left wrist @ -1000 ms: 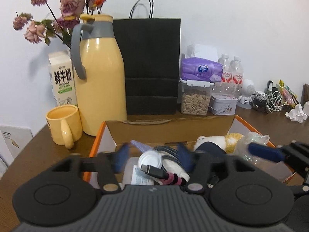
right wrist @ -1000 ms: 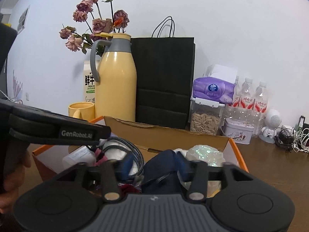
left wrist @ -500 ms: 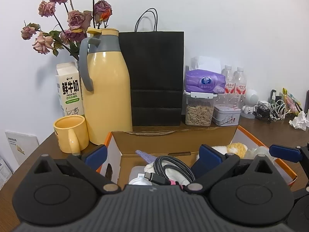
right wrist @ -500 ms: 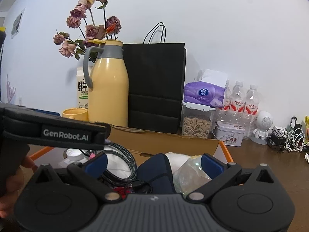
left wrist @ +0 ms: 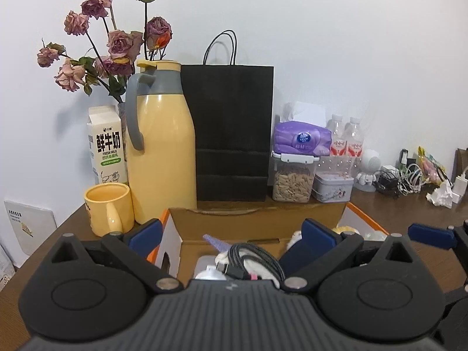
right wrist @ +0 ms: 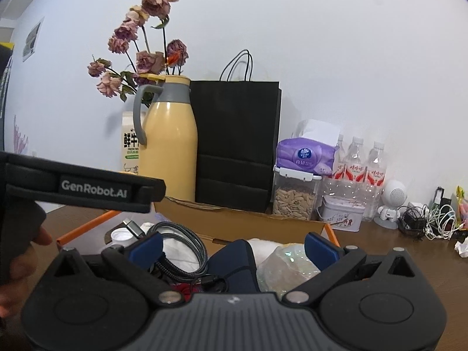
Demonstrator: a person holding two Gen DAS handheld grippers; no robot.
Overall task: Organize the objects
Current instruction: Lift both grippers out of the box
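**Two grippers spread wide over the filled box**

Both grippers hung with jaws fully apart and nothing pinched; the left gripper [left wrist: 231,234] and the right gripper [right wrist: 234,245] had each just been opening, and neither pad touched anything. Beneath them the cardboard box [left wrist: 257,219] with orange edges sat on the brown table [left wrist: 395,204]; inside lay a coiled braided cable [left wrist: 254,260], a white bottle cap [right wrist: 120,235], a dark blue pouch [right wrist: 234,260] and a crinkled clear bag [right wrist: 286,266]. Behind the box stood a yellow jug [left wrist: 161,146], a yellow mug [left wrist: 106,207] just beside it, a milk carton [left wrist: 106,146], dried roses [left wrist: 117,44] and a black paper bag [left wrist: 234,131]; a hand [right wrist: 17,263] gripped the left handle.
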